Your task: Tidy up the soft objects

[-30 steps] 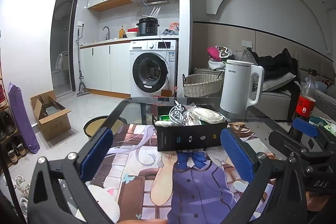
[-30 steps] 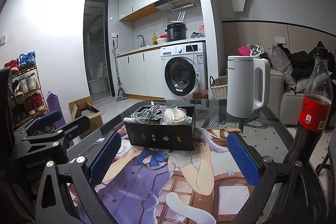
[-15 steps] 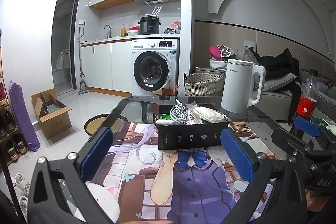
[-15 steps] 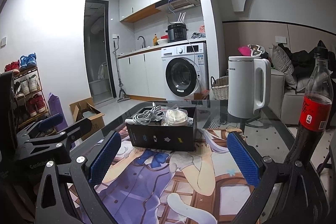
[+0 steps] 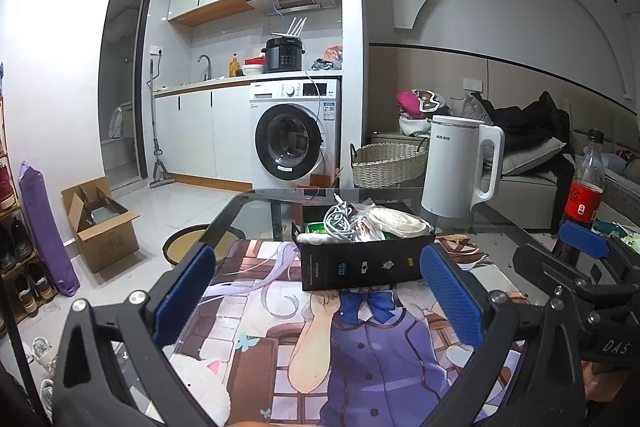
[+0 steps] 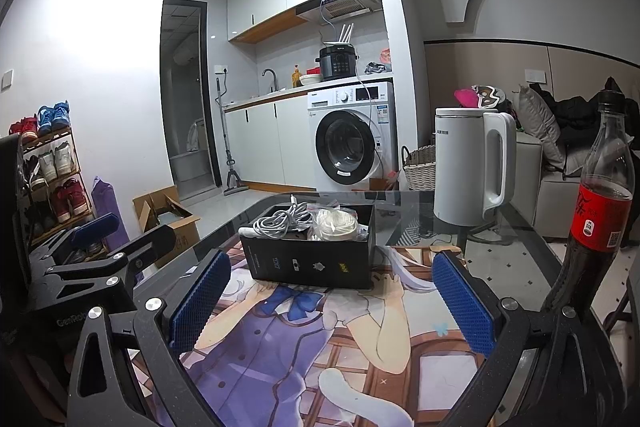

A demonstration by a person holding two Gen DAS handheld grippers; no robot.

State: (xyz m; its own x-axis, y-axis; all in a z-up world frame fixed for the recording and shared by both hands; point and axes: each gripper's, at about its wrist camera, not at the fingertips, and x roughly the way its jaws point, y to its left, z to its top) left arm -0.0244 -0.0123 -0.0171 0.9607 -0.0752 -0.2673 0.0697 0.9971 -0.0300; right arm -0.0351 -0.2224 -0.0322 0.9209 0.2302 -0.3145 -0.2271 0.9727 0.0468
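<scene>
A black cardboard box [image 5: 366, 265] [image 6: 310, 261] sits on the printed mat [image 5: 360, 347] [image 6: 320, 339] of the glass table. A coiled white cable [image 5: 340, 223] [image 6: 282, 221], a white bundle in clear plastic [image 5: 394, 225] [image 6: 334, 225] and a green packet [image 5: 316, 228] lie inside it. My left gripper [image 5: 318, 297] hangs open just short of the box, nothing between its blue pads. My right gripper [image 6: 330, 303] is open too, facing the box from the other side. Each gripper shows at the edge of the other's view.
A white electric kettle [image 5: 460, 169] [image 6: 472, 167] stands behind the box. At the right table edge stands a cola bottle [image 5: 582, 187] [image 6: 596, 211]. Beyond the table are a wicker basket [image 5: 386, 165], a washing machine [image 5: 294, 137], a cardboard box [image 5: 96, 223] and a shoe rack [image 6: 48, 171].
Both views have shifted very slightly; the box sits a touch higher in frame. Both grippers stay open and nothing in the box has moved.
</scene>
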